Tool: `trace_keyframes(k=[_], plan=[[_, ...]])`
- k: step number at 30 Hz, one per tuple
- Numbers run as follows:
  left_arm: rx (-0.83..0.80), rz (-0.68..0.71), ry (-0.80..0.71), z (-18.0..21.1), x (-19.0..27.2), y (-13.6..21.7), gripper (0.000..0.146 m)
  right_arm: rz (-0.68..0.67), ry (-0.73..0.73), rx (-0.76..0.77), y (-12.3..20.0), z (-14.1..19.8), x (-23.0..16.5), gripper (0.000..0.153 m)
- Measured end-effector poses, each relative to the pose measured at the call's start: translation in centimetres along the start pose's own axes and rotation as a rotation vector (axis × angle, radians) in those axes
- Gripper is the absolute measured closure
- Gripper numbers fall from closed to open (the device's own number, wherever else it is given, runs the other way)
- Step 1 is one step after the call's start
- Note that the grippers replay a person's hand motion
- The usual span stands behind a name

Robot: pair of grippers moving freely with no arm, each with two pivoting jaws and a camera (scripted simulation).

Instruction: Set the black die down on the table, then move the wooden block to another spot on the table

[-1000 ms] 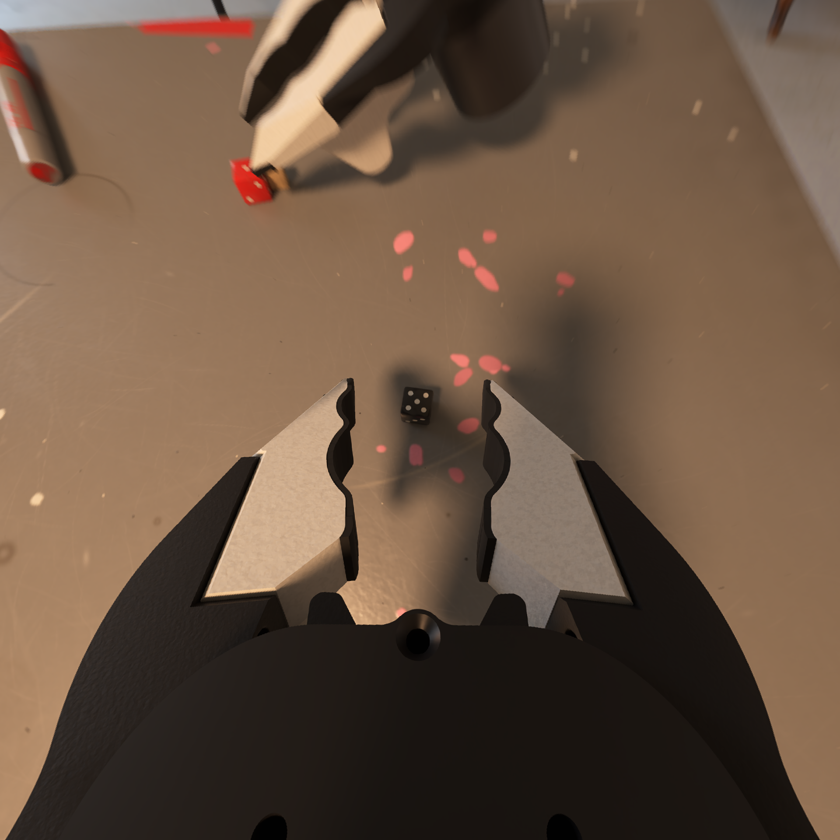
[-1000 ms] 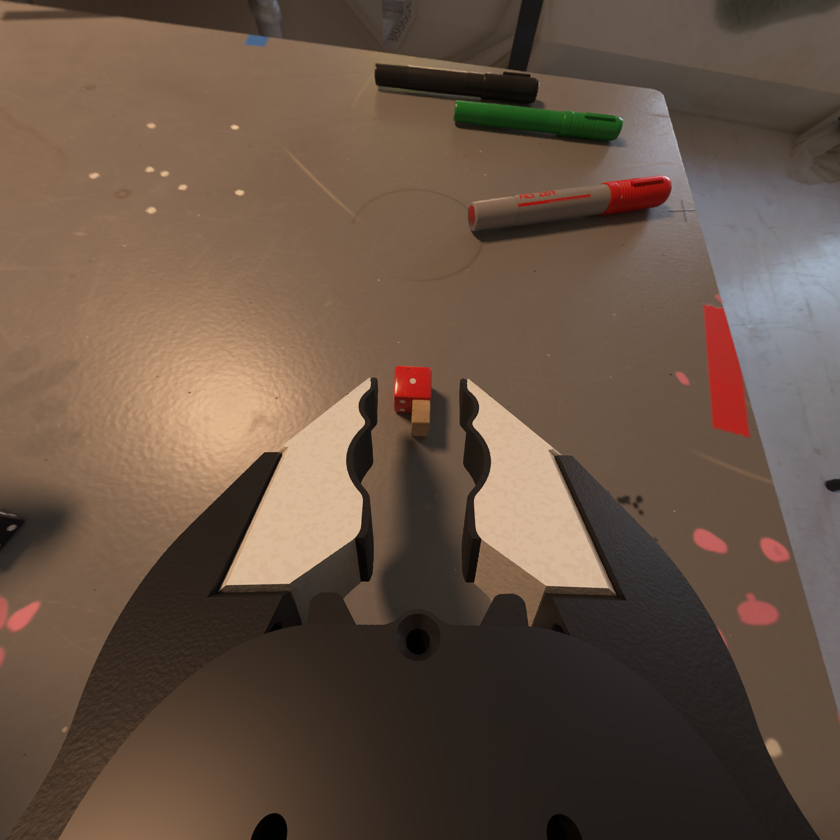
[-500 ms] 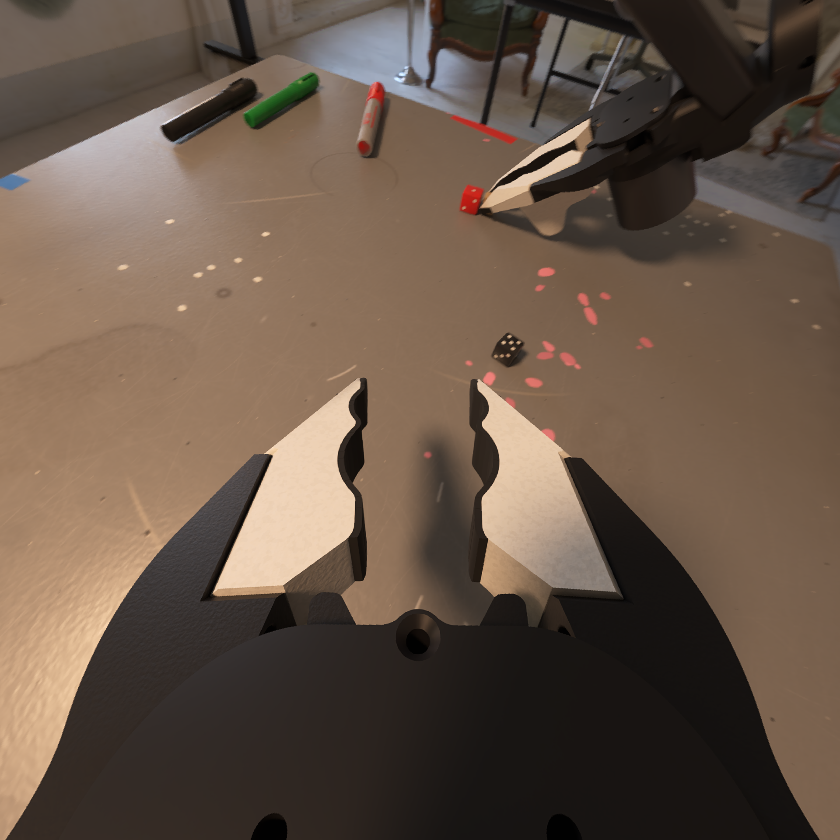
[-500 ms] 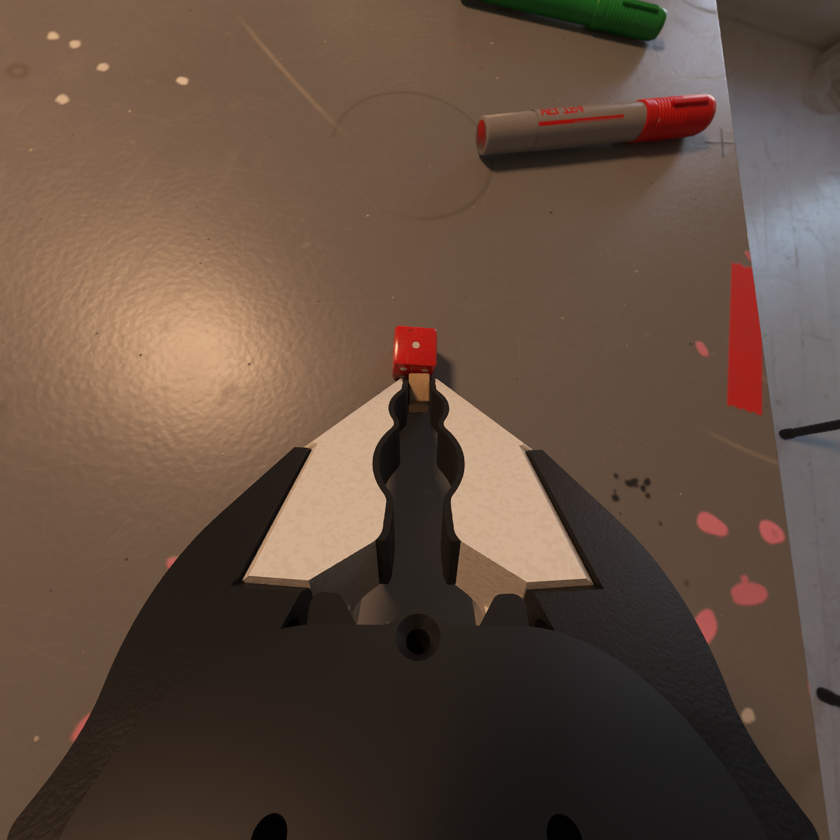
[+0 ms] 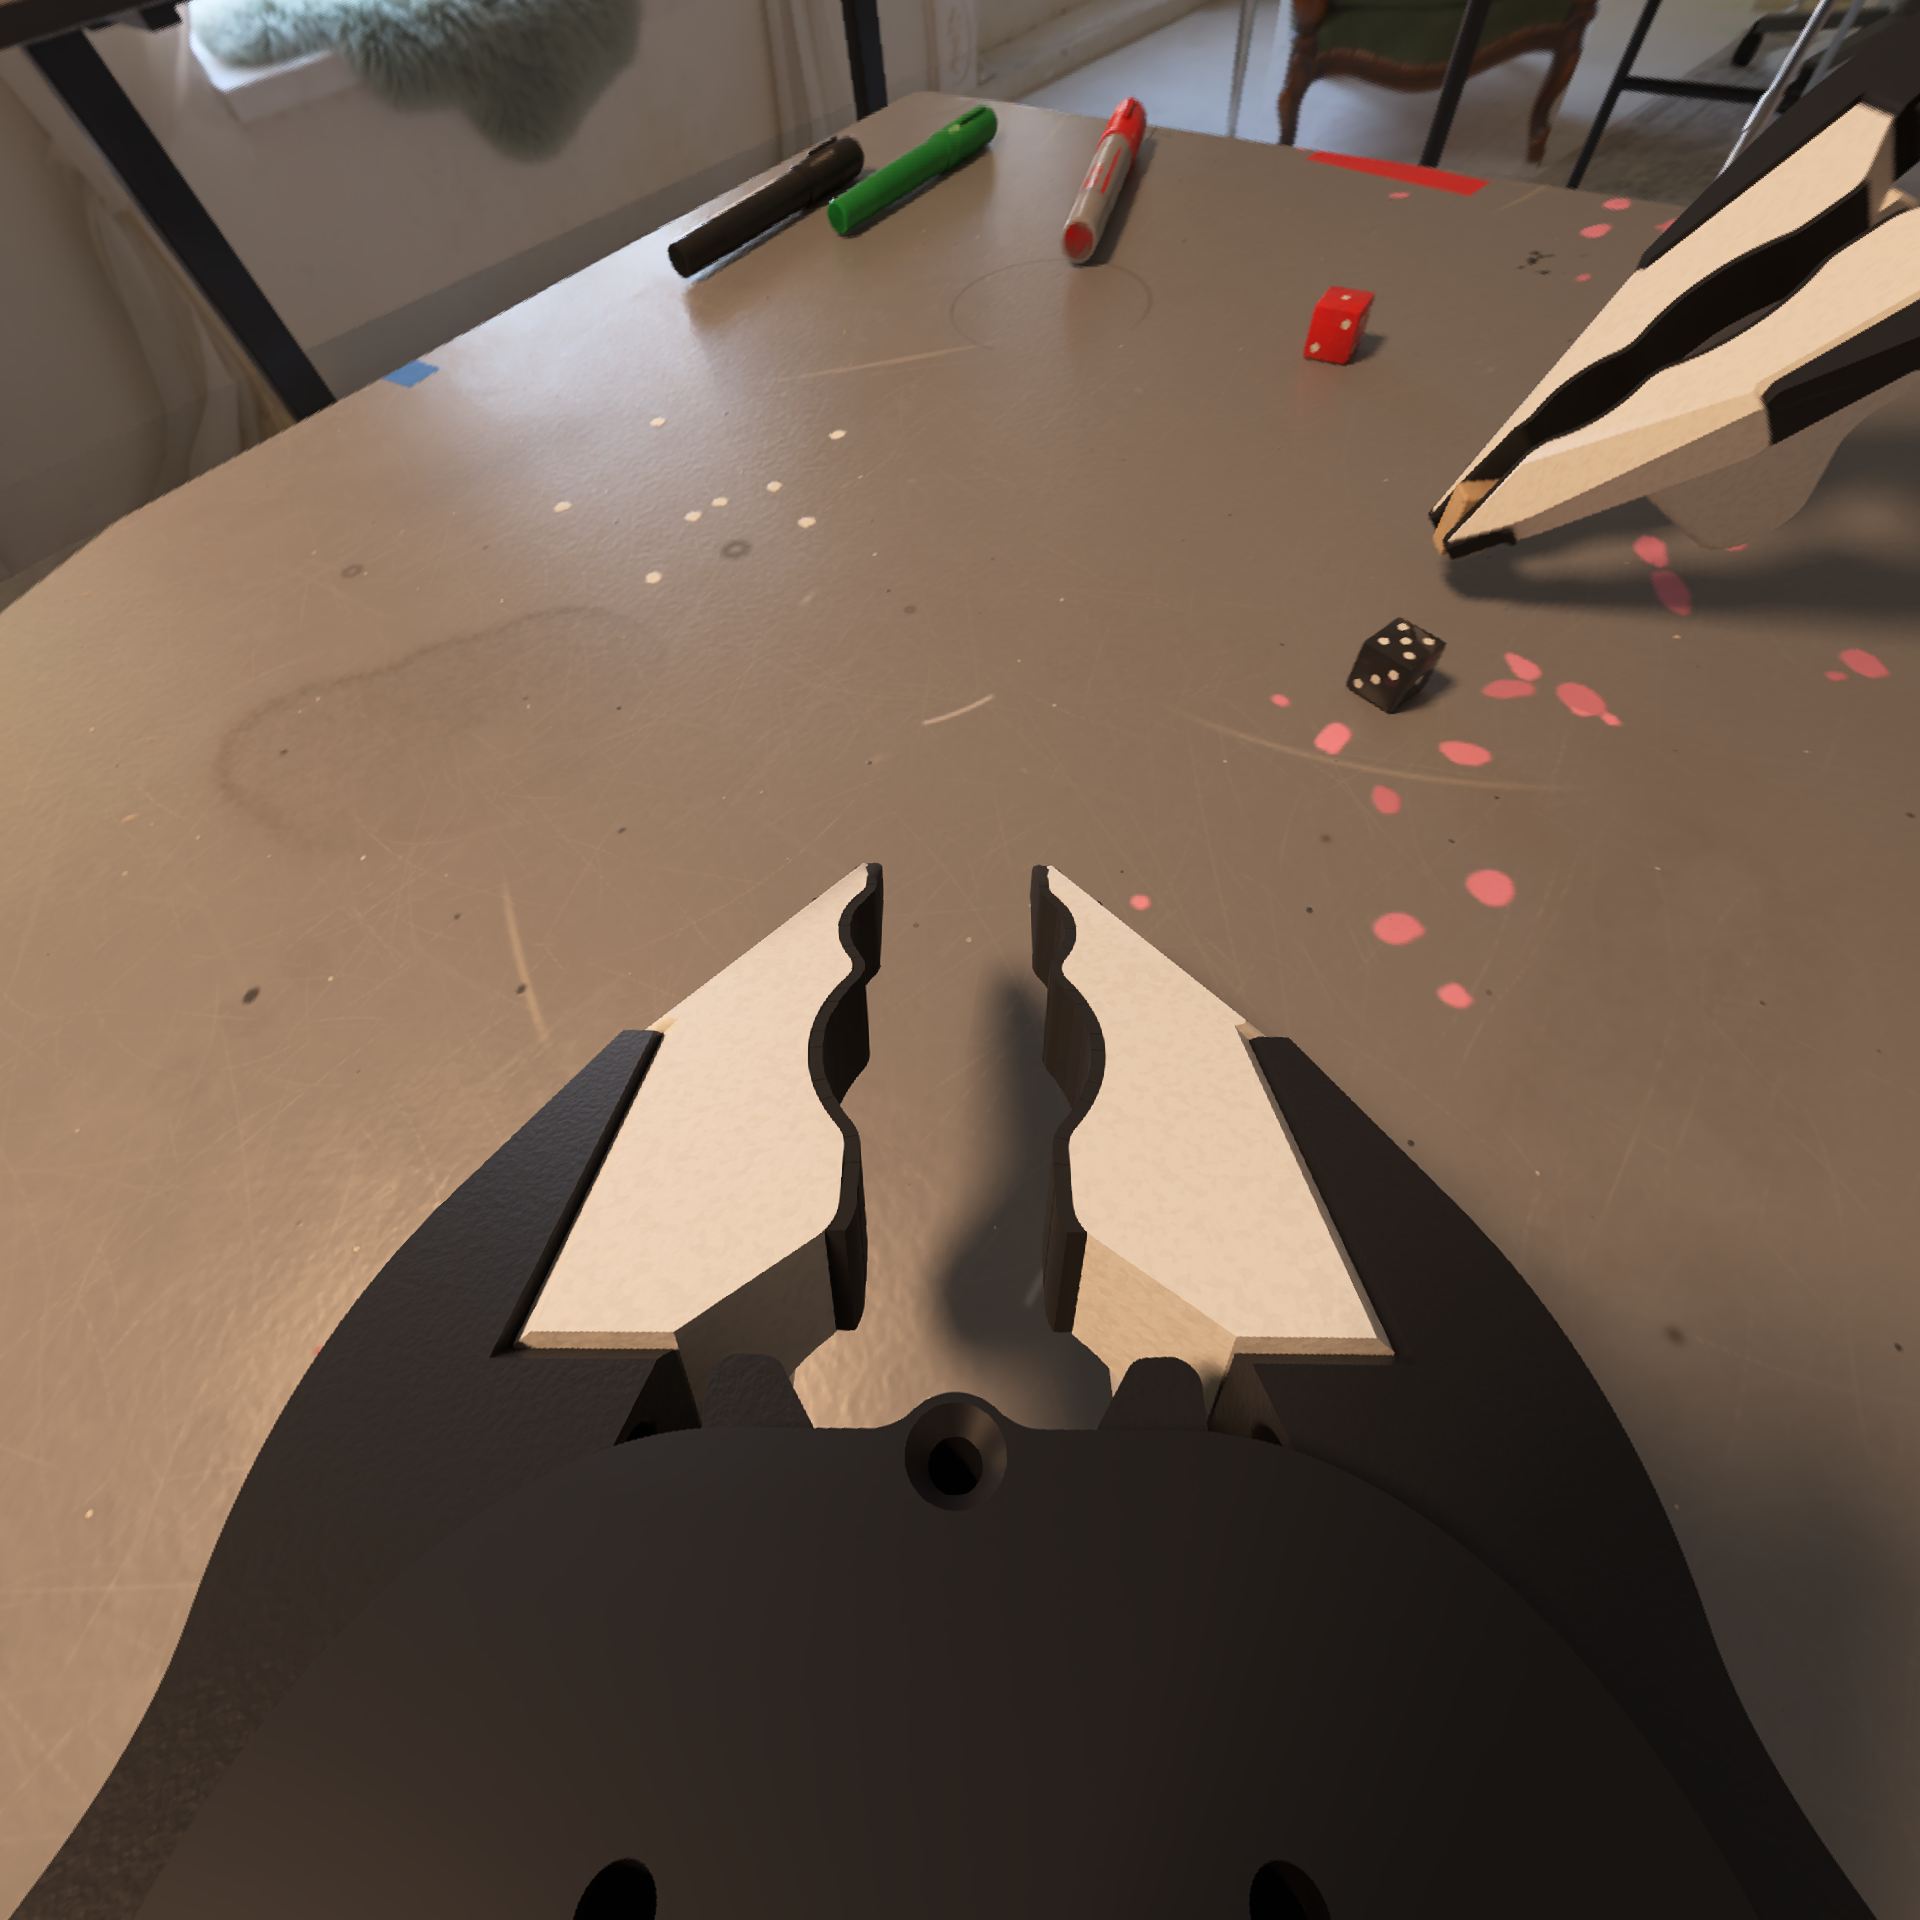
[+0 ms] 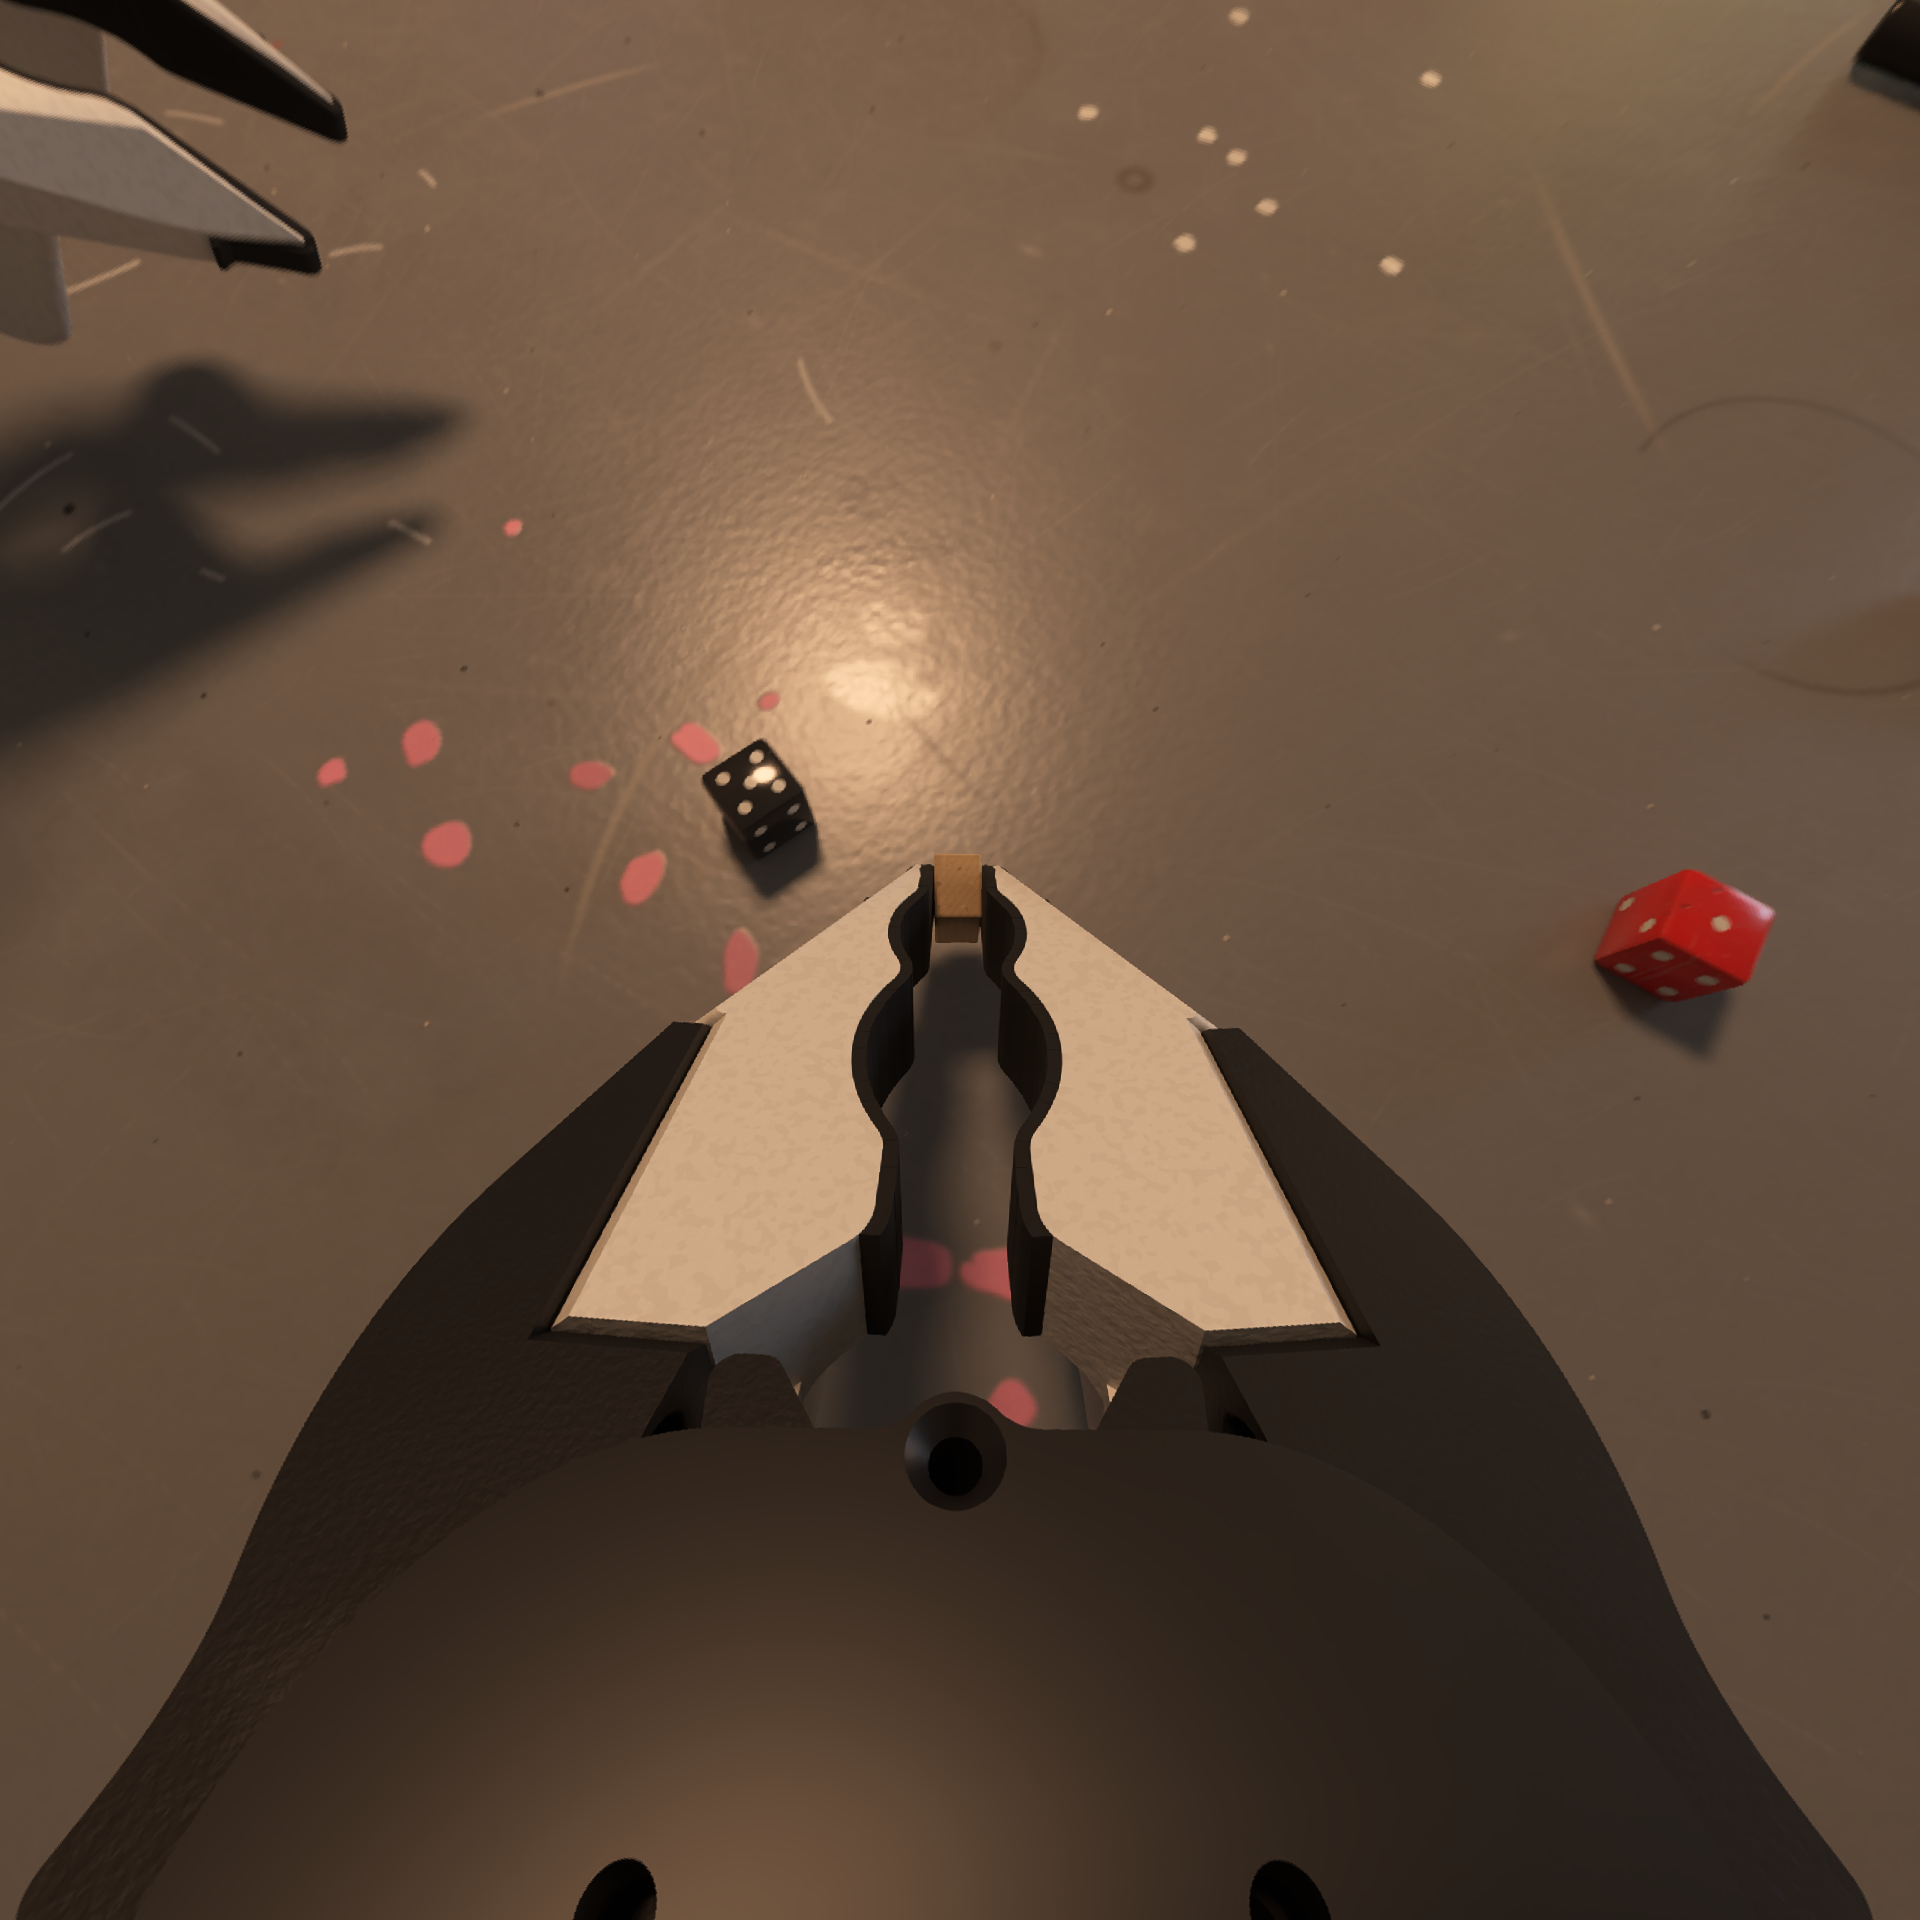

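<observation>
The black die (image 5: 1395,664) rests on the brown table (image 5: 727,727), ahead and to the right of my left gripper (image 5: 956,883), which is open and empty above the table. The die also shows in the right wrist view (image 6: 758,797). My right gripper (image 6: 957,878) is shut on the small wooden block (image 6: 957,886) at its fingertips, just right of the black die. In the left wrist view the right gripper (image 5: 1460,525) hovers over the table beyond the die, the block (image 5: 1463,506) showing at its tips. The left gripper (image 6: 312,187) shows at the top left of the right wrist view.
A red die (image 5: 1338,325) lies farther back; it also shows at the right of the right wrist view (image 6: 1683,935). A black marker (image 5: 764,206), a green marker (image 5: 912,169) and a red-capped grey marker (image 5: 1103,179) lie near the far edge. Red tape (image 5: 1397,171) marks the far right edge.
My right gripper shut on the wooden block beside the red die, lifted it and carried it over near the black die. My left gripper drew back from the black die and stayed open.
</observation>
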State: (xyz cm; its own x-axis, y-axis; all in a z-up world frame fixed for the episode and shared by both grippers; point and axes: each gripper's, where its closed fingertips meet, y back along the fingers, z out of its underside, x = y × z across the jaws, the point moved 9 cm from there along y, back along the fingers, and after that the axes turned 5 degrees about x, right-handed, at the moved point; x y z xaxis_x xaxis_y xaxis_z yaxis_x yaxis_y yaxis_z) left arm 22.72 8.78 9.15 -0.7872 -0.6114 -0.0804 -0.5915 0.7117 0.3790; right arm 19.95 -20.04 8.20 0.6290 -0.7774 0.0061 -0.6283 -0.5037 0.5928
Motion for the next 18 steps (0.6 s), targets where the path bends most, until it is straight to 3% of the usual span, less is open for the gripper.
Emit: trace_keyframes(k=[15,16,18], plan=[[-0.011,0.042,-0.008,0.2,0.1,0.1,0.117,0.002,-0.05,-0.02,-0.4,0.8,-0.6,0.145],[-0.014,0.042,-0.005,0.2,0.1,0.0,0.117,0.008,-0.067,0.0,-0.2,0.7,-0.3,0.142],[-0.02,0.048,0.001,0.2,0.0,0.0,0.117,0.048,-0.122,0.074,0.4,0.2,1.0,0.123]])
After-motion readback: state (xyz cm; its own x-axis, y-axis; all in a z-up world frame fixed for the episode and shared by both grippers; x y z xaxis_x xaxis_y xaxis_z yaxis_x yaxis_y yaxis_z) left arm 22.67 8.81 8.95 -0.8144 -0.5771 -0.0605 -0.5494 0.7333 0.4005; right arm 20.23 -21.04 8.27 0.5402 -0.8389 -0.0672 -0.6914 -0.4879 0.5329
